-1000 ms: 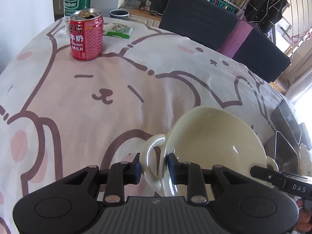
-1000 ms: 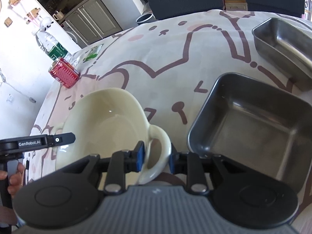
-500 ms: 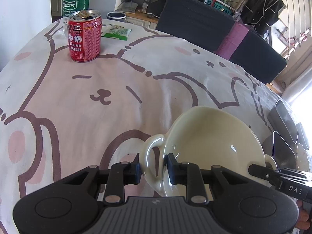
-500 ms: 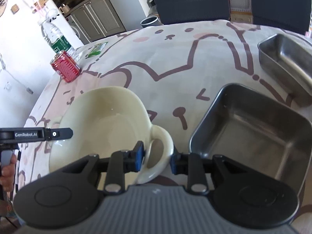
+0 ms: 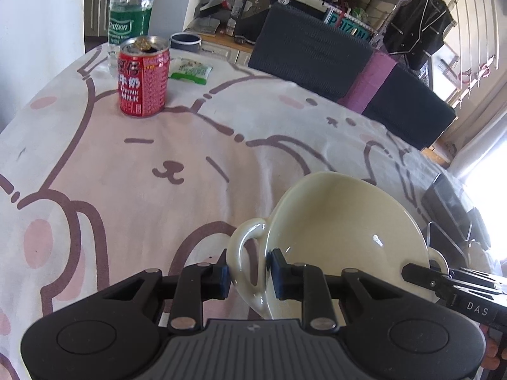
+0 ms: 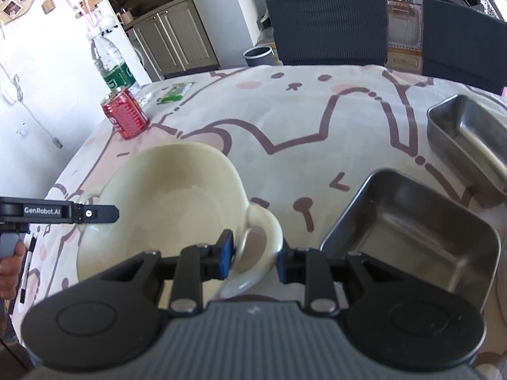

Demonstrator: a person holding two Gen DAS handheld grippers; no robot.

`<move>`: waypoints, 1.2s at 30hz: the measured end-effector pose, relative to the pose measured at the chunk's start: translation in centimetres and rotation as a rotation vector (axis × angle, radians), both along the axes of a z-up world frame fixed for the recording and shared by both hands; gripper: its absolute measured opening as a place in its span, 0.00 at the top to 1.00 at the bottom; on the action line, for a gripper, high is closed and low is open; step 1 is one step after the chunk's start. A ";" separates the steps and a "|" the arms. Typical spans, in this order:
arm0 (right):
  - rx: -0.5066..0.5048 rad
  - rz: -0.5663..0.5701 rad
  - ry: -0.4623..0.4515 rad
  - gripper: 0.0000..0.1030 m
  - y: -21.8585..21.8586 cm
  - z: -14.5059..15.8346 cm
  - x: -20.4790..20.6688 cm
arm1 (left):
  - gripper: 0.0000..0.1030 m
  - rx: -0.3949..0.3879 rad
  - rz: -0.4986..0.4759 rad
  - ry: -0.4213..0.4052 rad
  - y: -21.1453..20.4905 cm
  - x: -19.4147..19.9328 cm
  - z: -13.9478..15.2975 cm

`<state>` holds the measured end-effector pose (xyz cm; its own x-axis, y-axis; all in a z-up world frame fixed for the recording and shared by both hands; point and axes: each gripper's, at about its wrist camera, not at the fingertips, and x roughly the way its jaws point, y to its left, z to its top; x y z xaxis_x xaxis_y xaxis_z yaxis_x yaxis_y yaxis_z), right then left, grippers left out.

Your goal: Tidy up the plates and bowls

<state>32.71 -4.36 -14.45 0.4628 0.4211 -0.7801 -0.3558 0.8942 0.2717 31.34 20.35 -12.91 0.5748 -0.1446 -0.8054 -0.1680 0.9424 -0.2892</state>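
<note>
Tilting further than before, our cream bowl (image 6: 164,209) hangs over the surface (image 5: 158,164); left hand-held gripper (image 5: 248,275) and right hand-held gripper (image 6: 255,258) each pinch a handle.

- We see a cream, glossy bowl (image 5: 342,221) with two loop handles.
- Our tablecloth (image 5: 126,174) is white and pale pink, with brown-outlined cartoon animals.
- The can (image 5: 143,77) is red with white lettering.
- The bottle (image 5: 130,15) is clear with a green label.
- Both trays (image 6: 408,237) are bare grey steel.
- Our grippers (image 5: 248,274) are black, with blue finger pads (image 6: 225,253).
</note>
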 end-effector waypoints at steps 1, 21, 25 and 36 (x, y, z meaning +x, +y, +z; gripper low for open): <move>0.003 -0.001 -0.008 0.69 -0.1 0.3 -0.1 | 0.75 -0.003 0.000 -0.008 -0.1 -0.2 0.3; 0.043 -0.141 -0.088 0.70 -9.1 6.0 -9.1 | 0.79 -0.114 -0.090 -0.116 -8.3 -7.3 5.5; 0.034 -0.173 -0.100 0.70 -11.2 6.4 -11.3 | 0.79 -0.124 -0.132 -0.107 -10.2 -8.5 5.2; -0.017 -0.195 -0.079 0.71 -14.2 5.7 -14.5 | 0.79 -0.141 -0.201 -0.053 -12.8 -10.4 2.7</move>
